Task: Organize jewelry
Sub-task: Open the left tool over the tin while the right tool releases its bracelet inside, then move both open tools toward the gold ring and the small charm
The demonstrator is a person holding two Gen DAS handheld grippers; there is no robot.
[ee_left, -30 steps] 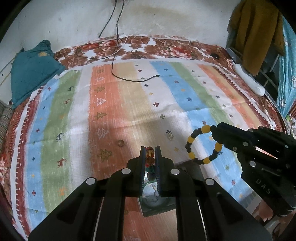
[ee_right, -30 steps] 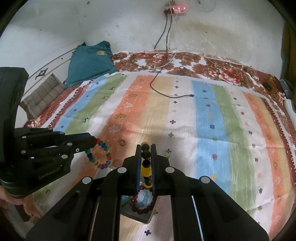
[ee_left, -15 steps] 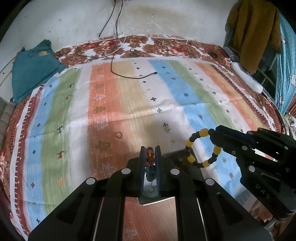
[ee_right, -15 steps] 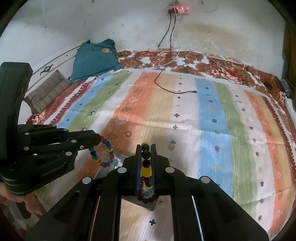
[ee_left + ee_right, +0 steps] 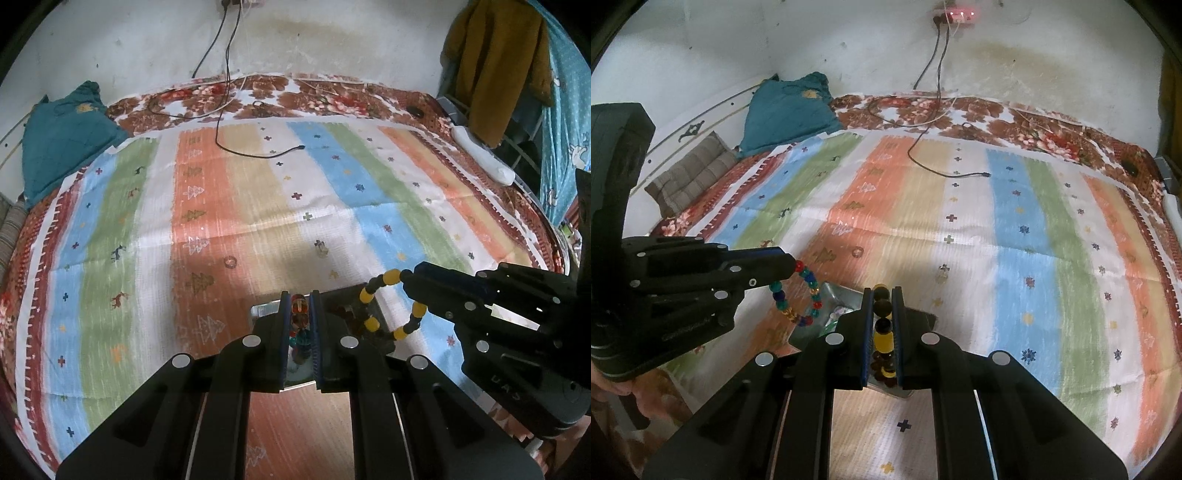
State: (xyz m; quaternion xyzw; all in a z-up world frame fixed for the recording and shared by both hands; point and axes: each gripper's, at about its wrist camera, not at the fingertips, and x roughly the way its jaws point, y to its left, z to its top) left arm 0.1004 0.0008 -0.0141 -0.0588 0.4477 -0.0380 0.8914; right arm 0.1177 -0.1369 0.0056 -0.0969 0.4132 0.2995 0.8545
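Note:
My left gripper (image 5: 299, 295) is shut on a bracelet of red, green and blue beads (image 5: 299, 308), which hangs as a loop (image 5: 781, 295) from its tip (image 5: 792, 264) in the right wrist view. My right gripper (image 5: 882, 291) is shut on a yellow-and-black bead bracelet (image 5: 882, 338); its loop (image 5: 371, 324) dangles from the tip (image 5: 406, 275) at the right. Both loops hang just above a small metal tray (image 5: 264, 308) (image 5: 836, 293) on the striped blanket. Dark brown beads (image 5: 343, 314) lie inside the tray.
A ring (image 5: 229, 262) and a small pale trinket (image 5: 322, 248) lie on the blanket beyond the tray. A black cable (image 5: 258, 153) trails from the wall. A teal pillow (image 5: 62, 136) is far left, a white power strip (image 5: 484, 158) and hanging clothes far right.
Both grippers have drawn back toward the near edge of the bed with their bracelets. The tray, ring and trinket now sit higher in both views.

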